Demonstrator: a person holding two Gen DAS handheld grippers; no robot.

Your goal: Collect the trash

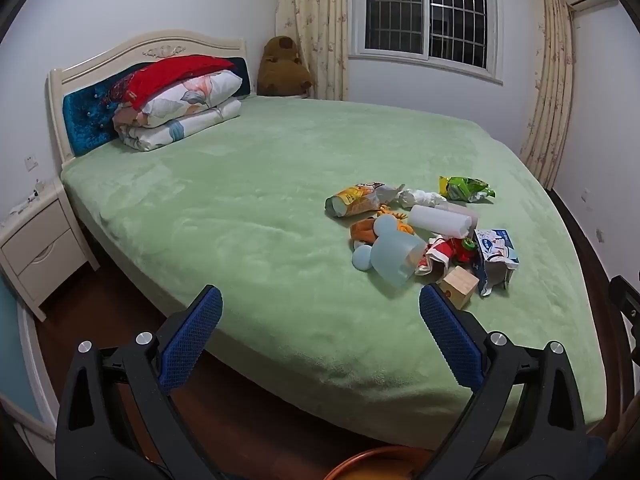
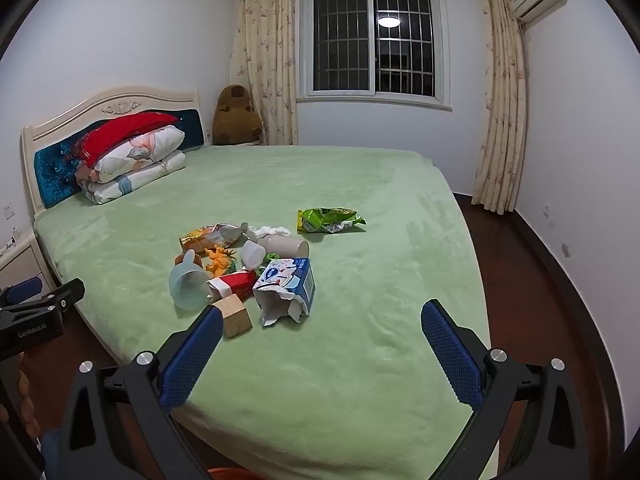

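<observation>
Nearest the cameras, the left claw [image 1: 320, 312] and the right claw [image 2: 322, 328] both hang released, jaws spread wide with nothing between them, short of the bed's [image 2: 360, 380] near edge. An orange rim [image 1: 376, 456] shows on the floor below the left claw, perhaps a bin, though too little is visible to be sure.

Just beyond the claws, on the green bed cover, the pile lies untouched: a wooden block [image 2: 236, 316] closest, then a torn blue-and-white carton [image 2: 286, 288] beside a red wrapper [image 2: 232, 284] and a pale blue cup [image 2: 186, 286]. Behind them sit a white tube [image 1: 440, 220], orange toy figures [image 2: 218, 258], a yellow snack bag [image 1: 352, 200] and crumpled tissue [image 2: 272, 232]. A green snack bag [image 2: 330, 220] lies apart, farthest back.

Judging by this, collection has not begun: every piece of trash is on the bed, mixed with toys that likely stay. All of the picking is left.
</observation>
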